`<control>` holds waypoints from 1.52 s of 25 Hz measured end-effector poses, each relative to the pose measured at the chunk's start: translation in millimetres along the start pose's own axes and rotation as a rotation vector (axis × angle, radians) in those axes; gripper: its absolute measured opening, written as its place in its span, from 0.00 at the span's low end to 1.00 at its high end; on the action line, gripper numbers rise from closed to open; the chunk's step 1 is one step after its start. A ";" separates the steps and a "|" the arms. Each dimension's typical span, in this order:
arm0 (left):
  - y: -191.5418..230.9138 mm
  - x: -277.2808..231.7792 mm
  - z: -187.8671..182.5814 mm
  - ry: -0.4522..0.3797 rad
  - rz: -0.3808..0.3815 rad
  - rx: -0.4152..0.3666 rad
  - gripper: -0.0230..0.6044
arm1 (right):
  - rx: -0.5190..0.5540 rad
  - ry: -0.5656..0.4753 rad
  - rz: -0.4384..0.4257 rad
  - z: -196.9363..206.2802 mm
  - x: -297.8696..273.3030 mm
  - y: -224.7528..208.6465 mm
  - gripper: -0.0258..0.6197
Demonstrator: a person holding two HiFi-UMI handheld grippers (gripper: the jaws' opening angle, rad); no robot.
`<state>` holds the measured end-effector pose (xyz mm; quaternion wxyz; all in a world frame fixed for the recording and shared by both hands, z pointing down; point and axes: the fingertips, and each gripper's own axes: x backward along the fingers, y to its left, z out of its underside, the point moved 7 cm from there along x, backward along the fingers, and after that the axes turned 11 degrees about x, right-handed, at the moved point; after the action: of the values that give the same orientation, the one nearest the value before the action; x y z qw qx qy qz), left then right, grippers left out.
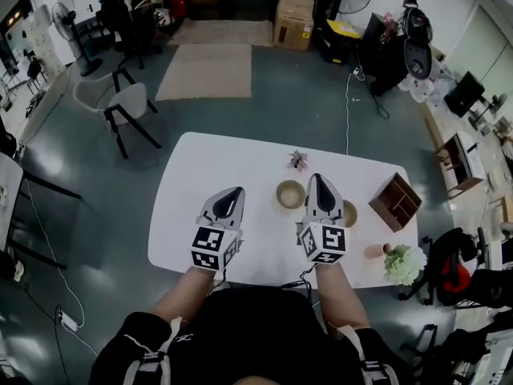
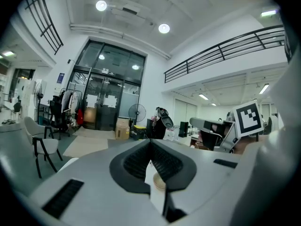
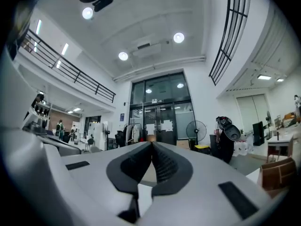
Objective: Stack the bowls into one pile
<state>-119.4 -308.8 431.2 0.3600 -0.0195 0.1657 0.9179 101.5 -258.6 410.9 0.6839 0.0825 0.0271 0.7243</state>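
A tan bowl (image 1: 290,193) sits on the white table (image 1: 240,159) between my two grippers. A second tan bowl (image 1: 350,213) lies right of it, half hidden behind my right gripper (image 1: 317,178). That gripper is held level above the table, its jaws shut with nothing between them (image 3: 152,144). My left gripper (image 1: 233,191) hovers over the table's left half, also shut and empty (image 2: 150,141). In the left gripper view a bowl (image 2: 159,181) shows below the closed jaws.
A wooden box organiser (image 1: 394,201) stands at the table's right end. A pink cup (image 1: 373,251) and white flowers (image 1: 403,263) are at the near right corner. A small dried flower (image 1: 298,160) lies behind the bowls. A chair (image 1: 124,107) stands far left.
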 end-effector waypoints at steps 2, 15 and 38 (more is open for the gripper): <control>-4.1 0.0 -2.0 0.001 0.012 -0.004 0.06 | 0.009 -0.004 -0.005 -5.0 5.7 6.1 0.06; 29.6 20.5 -9.8 0.052 0.106 0.025 0.06 | -0.030 0.080 0.101 -18.7 13.3 37.0 0.06; -228.5 -66.3 78.1 0.008 -0.034 0.045 0.06 | 0.026 0.089 -0.033 46.5 131.2 -209.8 0.06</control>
<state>88.7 -170.6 448.9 0.3751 -0.0178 0.1873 0.9077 309.0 -118.2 435.6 0.6929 0.0584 0.0681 0.7154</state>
